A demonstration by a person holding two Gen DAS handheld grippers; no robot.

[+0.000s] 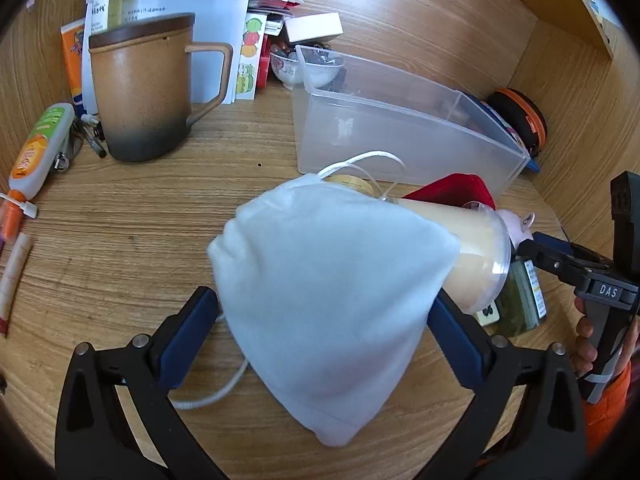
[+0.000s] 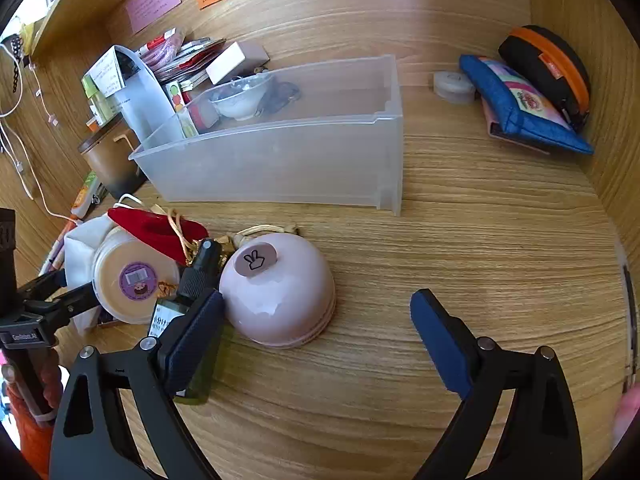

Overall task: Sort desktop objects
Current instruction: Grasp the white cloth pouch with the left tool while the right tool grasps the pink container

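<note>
The wooden desk (image 2: 480, 240) carries everything. Largest on it is the clear plastic bin (image 2: 280, 160), lying toward the back wall with a small white bowl (image 2: 240, 100) behind its far corner. Left of the bin stands a brown lidded mug (image 1: 140, 92). In front of the bin, a white face mask (image 1: 328, 304) lies between the wide-spread jaws of the left gripper (image 1: 324, 336); whether the pads press it I cannot tell. Just beside it sit a tub of yellowish cream (image 2: 132, 280), a pink dome (image 2: 280, 300) and a green spray bottle (image 2: 192, 320). The right gripper (image 2: 316, 328) hovers with jaws wide, the dome between them, untouched on the right.
</note>
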